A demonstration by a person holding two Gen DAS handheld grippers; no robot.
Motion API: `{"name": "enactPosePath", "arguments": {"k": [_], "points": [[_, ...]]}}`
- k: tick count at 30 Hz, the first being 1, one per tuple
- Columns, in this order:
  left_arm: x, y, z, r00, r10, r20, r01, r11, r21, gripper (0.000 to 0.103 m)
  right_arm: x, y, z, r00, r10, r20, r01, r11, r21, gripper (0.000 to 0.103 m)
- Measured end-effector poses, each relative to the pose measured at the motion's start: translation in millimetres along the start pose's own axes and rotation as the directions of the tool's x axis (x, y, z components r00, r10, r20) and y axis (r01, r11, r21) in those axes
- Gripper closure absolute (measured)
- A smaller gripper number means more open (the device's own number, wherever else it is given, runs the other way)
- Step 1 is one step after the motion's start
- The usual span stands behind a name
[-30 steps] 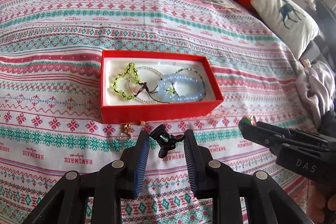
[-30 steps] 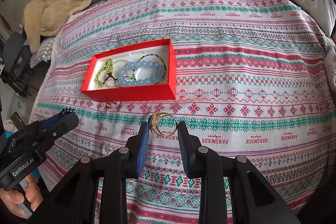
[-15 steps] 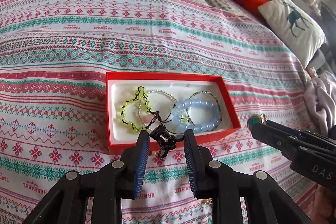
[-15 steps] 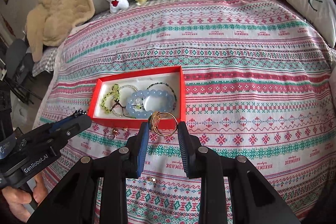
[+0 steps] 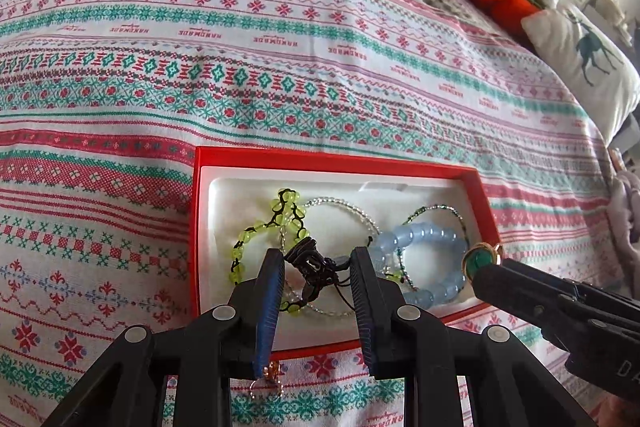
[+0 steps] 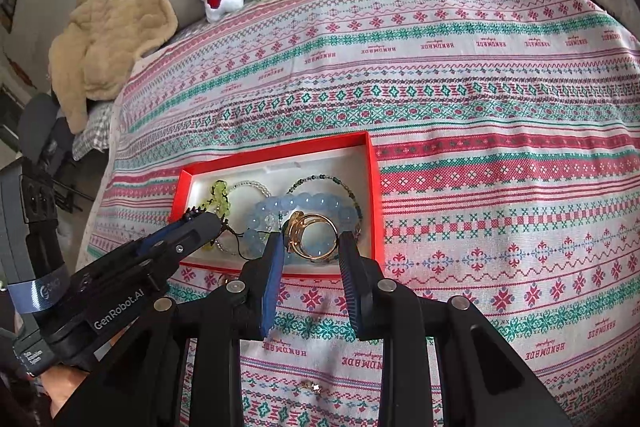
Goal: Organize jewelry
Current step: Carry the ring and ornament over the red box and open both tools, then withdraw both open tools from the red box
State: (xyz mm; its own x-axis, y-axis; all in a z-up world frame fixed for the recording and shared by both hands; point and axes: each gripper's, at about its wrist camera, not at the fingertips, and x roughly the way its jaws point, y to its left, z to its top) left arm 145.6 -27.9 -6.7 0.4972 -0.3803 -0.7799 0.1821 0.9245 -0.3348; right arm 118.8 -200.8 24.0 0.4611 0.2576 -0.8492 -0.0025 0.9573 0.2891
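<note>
Left gripper [image 5: 318, 267] has its fingers pinching a black tangled hair tie or cord piece [image 5: 314, 269], held over the near-middle of the open red jewelry box [image 5: 340, 161] on the patterned bedspread [image 5: 280, 67]. Right gripper [image 6: 310, 237] has its fingers clamped on a gold bangle with a green charm [image 6: 314, 233], over the box's right end just above the blue bead bracelet [image 6: 304, 205]; the box also holds a yellow-green bead bracelet [image 5: 260, 231] and thin beaded strands. Small gold pieces lie loose on the bedspread: one [image 5: 270, 371] just outside the box's near wall, another [image 6: 312, 385] nearer the camera.
</note>
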Motion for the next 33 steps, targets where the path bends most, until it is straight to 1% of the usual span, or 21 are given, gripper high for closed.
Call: {"name": "enactPosePath", "arguments": {"k": [9, 11, 12, 13, 15, 18, 20, 22, 24, 26, 27, 29, 30, 31, 33], "points": [[2, -7, -1, 1.0, 0.017, 0.009, -0.017, 1.0, 0.023, 0.073, 6, -5, 2, 1.0, -0.008, -0.001, 0.008, 1.0, 0.015, 0.073], [0, -5, -1, 1.0, 0.022, 0.013, -0.022, 0.999, 0.027, 0.067, 5, -6, 2, 1.0, -0.004, -0.001, 0.004, 1.0, 0.019, 0.072], [-1, -5, -2, 1.0, 0.024, 0.016, -0.024, 0.999, 0.029, 0.061, 4, -7, 2, 1.0, -0.001, -0.001, 0.001, 1.0, 0.02, 0.072], [-2, -5, -2, 0.999, 0.027, 0.018, -0.027, 0.999, 0.034, 0.058, 3, -7, 2, 1.0, 0.003, -0.001, -0.003, 1.0, 0.019, 0.072], [-5, -6, -2, 0.999, 0.03, 0.017, -0.031, 0.998, 0.047, 0.058, 0, -6, 2, 1.0, 0.009, -0.001, -0.009, 1.0, 0.018, 0.072], [-11, -8, -4, 0.999, 0.035, 0.019, -0.036, 0.997, 0.066, 0.055, -8, -7, 2, 1.0, 0.016, 0.011, -0.017, 1.0, 0.022, 0.065], [-16, -9, -5, 0.999, 0.032, 0.022, -0.033, 0.997, 0.075, 0.05, -14, -6, 2, 1.0, 0.024, 0.02, -0.025, 0.999, 0.023, 0.06], [-21, -10, -7, 0.999, 0.027, 0.023, -0.029, 0.996, 0.081, 0.042, -21, -6, 1, 0.999, 0.028, 0.03, -0.028, 0.999, 0.021, 0.057], [-28, -10, -9, 0.999, 0.028, 0.026, -0.031, 0.996, 0.085, 0.037, -29, -6, 0, 0.999, 0.024, 0.042, -0.025, 0.999, 0.021, 0.054], [-36, -10, -11, 0.999, 0.027, 0.032, -0.03, 0.995, 0.091, 0.034, -37, -7, -2, 0.998, 0.021, 0.055, -0.022, 1.0, 0.019, 0.047], [-41, -10, -12, 0.999, 0.026, 0.035, -0.03, 0.995, 0.095, 0.032, -41, -8, -3, 0.998, 0.018, 0.062, -0.02, 1.0, 0.019, 0.045], [-48, -10, -15, 0.998, 0.032, 0.045, -0.037, 0.994, 0.104, 0.025, -48, -9, -6, 0.997, 0.011, 0.071, -0.012, 1.0, 0.015, 0.04], [-52, -10, -17, 0.998, 0.036, 0.05, -0.042, 0.993, 0.108, 0.017, -50, -9, -8, 0.997, 0.008, 0.073, -0.009, 1.0, 0.012, 0.039], [-56, -10, -19, 0.998, 0.043, 0.056, -0.049, 0.992, 0.113, 0.013, -52, -9, -11, 0.997, 0.003, 0.074, -0.004, 1.0, 0.008, 0.038], [-60, -11, -23, 0.997, 0.059, 0.057, -0.066, 0.99, 0.123, 0.009, -56, -8, -16, 0.997, -0.011, 0.077, 0.011, 1.0, -0.003, 0.035]]}}
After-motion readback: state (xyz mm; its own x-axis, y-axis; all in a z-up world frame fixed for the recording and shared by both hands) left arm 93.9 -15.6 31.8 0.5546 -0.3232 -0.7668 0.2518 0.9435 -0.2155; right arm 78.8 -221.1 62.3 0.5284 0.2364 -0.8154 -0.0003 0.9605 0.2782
